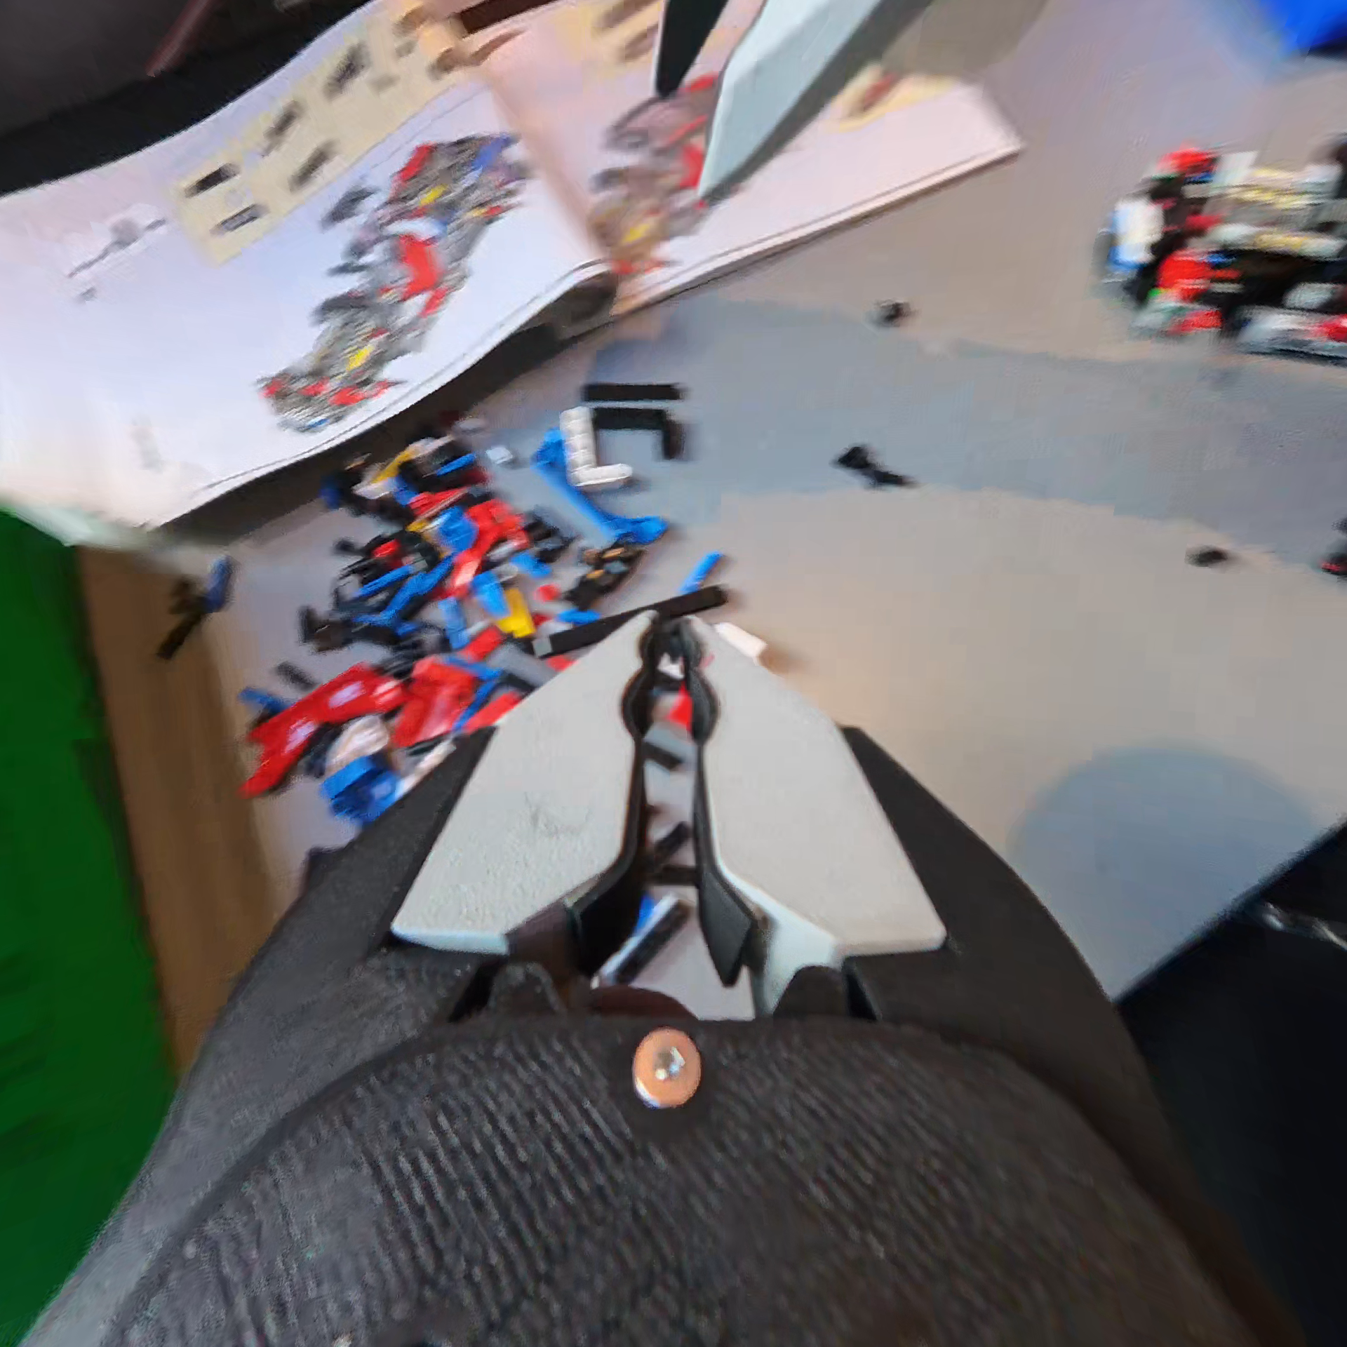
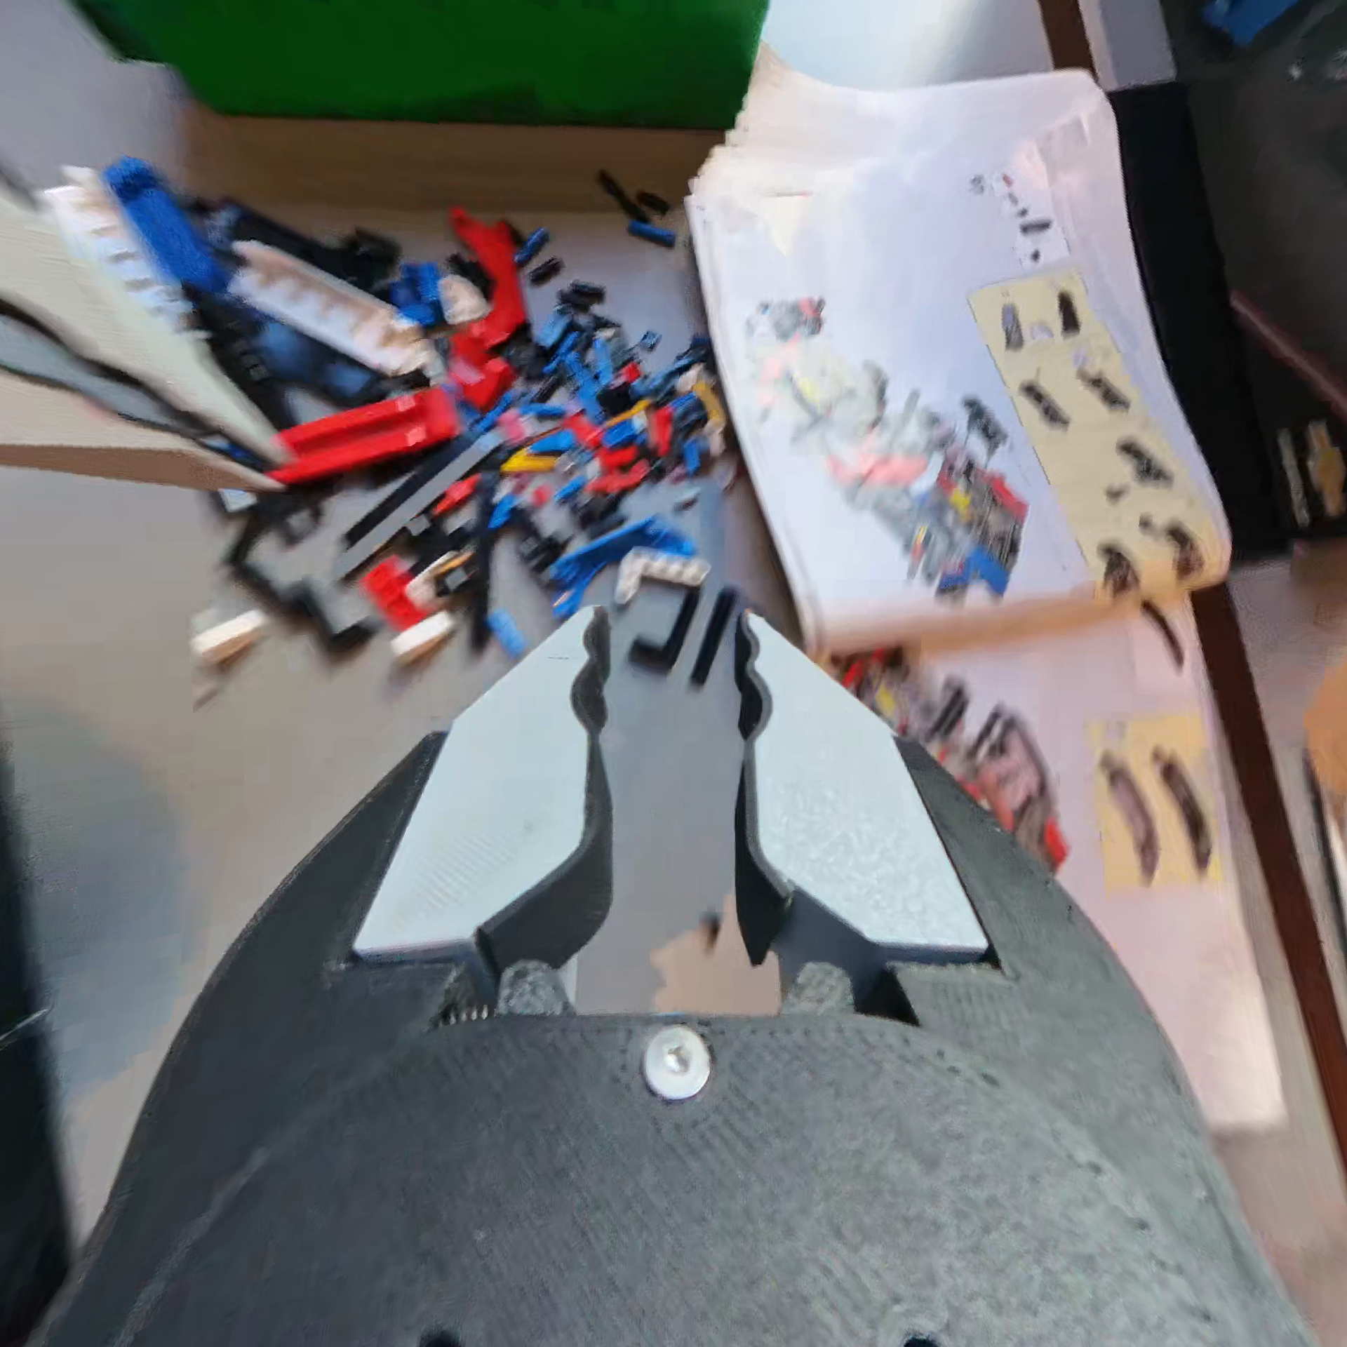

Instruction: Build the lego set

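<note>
The left tool [image 1: 670, 627], a black printed body with pale grey wedge fingers, has its tips nearly together above the loose pile of red, blue, black and yellow plastic lego pieces [image 1: 444, 605]; a small dark piece seems to sit between the tips, but blur keeps me from telling whether it is gripped. The right tool [image 2: 670, 627] stands apart, its fingers parted over a thin black L-shaped lego piece [image 2: 667, 634] on the grey table [image 2: 131, 729]. The open white paper instruction booklet [image 2: 911, 350] lies beside the pile. A partly built red, black and white lego model [image 1: 1232, 255] sits well apart on the table.
</note>
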Motion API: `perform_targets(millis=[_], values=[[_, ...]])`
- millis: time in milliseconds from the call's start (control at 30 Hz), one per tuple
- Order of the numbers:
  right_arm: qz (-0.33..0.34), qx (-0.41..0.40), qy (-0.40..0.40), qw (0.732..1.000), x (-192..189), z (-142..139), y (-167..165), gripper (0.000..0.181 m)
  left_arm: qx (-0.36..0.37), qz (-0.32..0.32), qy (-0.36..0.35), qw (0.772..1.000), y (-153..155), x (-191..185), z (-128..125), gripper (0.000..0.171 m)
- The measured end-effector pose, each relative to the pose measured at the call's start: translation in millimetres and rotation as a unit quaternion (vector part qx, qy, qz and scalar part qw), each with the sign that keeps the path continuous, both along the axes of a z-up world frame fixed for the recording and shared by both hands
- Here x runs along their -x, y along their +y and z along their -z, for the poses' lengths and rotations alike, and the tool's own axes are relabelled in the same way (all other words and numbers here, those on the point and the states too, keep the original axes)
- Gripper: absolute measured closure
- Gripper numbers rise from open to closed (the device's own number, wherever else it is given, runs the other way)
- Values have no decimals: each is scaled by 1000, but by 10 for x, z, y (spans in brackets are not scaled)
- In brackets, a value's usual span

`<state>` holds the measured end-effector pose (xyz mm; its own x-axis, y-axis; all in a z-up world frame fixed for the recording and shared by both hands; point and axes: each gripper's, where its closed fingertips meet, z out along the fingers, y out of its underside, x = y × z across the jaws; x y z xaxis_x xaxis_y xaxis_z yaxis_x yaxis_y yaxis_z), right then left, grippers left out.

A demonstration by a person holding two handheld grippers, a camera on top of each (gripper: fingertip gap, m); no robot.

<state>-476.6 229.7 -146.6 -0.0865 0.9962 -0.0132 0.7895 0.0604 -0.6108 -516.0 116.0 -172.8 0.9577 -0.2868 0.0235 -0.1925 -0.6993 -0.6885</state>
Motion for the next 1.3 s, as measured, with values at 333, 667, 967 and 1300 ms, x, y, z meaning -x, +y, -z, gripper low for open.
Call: perform_targets(millis=[333, 667, 967, 1300], values=[[161, 84, 98, 978, -2933, 168, -1403, 168, 40, 361, -28, 931, -461, -2167, 626, 136], [229, 153, 250, 928, -3436, 727, -1764, 174, 81, 397, 102, 909, -179, -2562, 1041, 141], [182, 44, 285, 940, -3574, 760, -1796, 176, 52, 228, 65, 970, -320, -2059, 963, 137], [188, -6, 308, 933, -3555, 710, -1711, 174, 74, 65, 77, 992, 63, -1008, 959, 137]])
